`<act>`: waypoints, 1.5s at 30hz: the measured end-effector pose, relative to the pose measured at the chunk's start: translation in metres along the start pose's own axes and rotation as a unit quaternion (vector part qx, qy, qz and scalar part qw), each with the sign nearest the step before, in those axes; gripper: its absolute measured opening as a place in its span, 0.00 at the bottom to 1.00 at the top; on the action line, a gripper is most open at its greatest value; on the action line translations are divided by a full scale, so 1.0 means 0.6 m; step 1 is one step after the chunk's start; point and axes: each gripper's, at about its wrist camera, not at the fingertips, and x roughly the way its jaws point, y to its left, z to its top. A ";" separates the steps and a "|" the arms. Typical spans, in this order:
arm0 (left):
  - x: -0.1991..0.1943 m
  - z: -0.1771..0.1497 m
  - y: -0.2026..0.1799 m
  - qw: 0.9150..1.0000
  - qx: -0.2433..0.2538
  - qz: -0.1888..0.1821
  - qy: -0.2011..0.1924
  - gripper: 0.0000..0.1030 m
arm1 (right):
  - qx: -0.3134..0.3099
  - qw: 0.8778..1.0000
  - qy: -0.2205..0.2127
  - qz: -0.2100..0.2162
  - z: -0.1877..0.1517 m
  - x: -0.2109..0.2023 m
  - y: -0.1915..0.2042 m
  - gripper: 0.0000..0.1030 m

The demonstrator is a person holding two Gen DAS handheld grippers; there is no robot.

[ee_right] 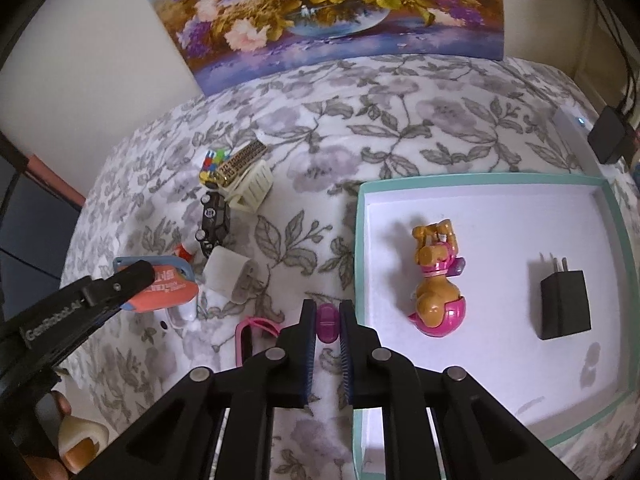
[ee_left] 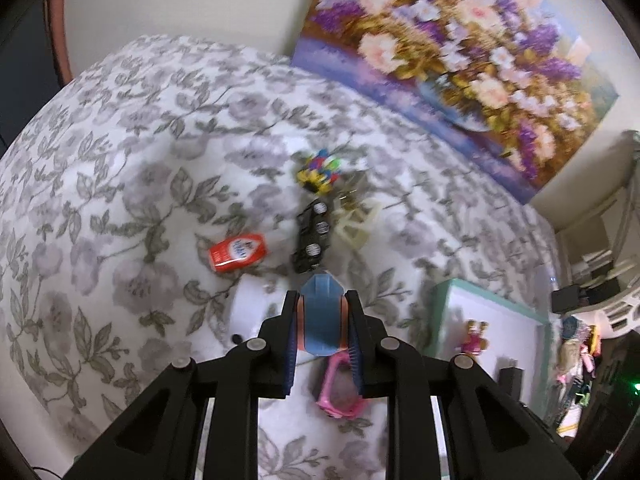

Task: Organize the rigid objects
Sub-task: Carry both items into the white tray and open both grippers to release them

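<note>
Lower centre of each view: we see the left gripper (ee_left: pixel 323 320) clamped on a blue-and-salmon piece (ee_left: pixel 322 312), the right gripper (ee_right: pixel 328 320) pinching a magenta capsule (ee_right: pixel 328 322) beside the tray (ee_right: pixel 608 196) at right. The curved capsule may squirt out short of the rim.

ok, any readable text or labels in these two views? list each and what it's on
"GenRobot.AI": white lettering on the black arm of the left gripper, seen in the right wrist view.
Orange-red rounded packet on the floral cloth: white label print, too blurred to read.
Blue-and-orange flat item held in the left gripper: red characters on its orange face, illegible.
Nothing else carries readable text.
</note>
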 end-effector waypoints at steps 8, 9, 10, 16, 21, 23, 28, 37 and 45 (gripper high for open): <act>-0.039 -0.013 -0.056 0.998 0.044 -0.019 -0.029 0.22 | 0.026 0.998 -0.048 0.021 0.002 -0.066 -0.021 0.12; -0.042 -0.017 -0.065 0.998 0.052 -0.021 -0.030 0.22 | 0.029 0.998 -0.053 0.018 0.003 -0.072 -0.025 0.12; -0.043 -0.021 -0.075 0.997 0.061 -0.022 -0.031 0.22 | 0.032 0.998 -0.060 0.008 0.003 -0.080 -0.031 0.12; -0.033 -0.045 -0.125 0.994 0.099 -0.037 -0.015 0.22 | 0.090 0.994 -0.064 -0.023 0.003 -0.094 -0.102 0.12; -0.023 -0.074 -0.173 0.989 0.137 -0.049 0.002 0.22 | 0.123 0.986 -0.071 -0.084 -0.001 -0.107 -0.155 0.12; -0.016 -0.087 -0.191 0.987 0.150 -0.051 0.011 0.22 | 0.137 0.984 -0.073 -0.092 -0.003 -0.114 -0.175 0.12; 0.006 -0.117 -0.229 0.981 0.183 -0.051 0.038 0.22 | 0.165 0.978 -0.063 -0.114 -0.009 -0.118 -0.221 0.12; 0.043 -0.159 -0.258 0.971 0.223 -0.037 0.072 0.22 | 0.167 0.978 -0.049 -0.112 -0.010 -0.106 -0.227 0.12; 0.071 -0.182 -0.266 0.964 0.241 -0.029 0.106 0.22 | 0.156 0.980 -0.041 -0.113 -0.009 -0.102 -0.219 0.13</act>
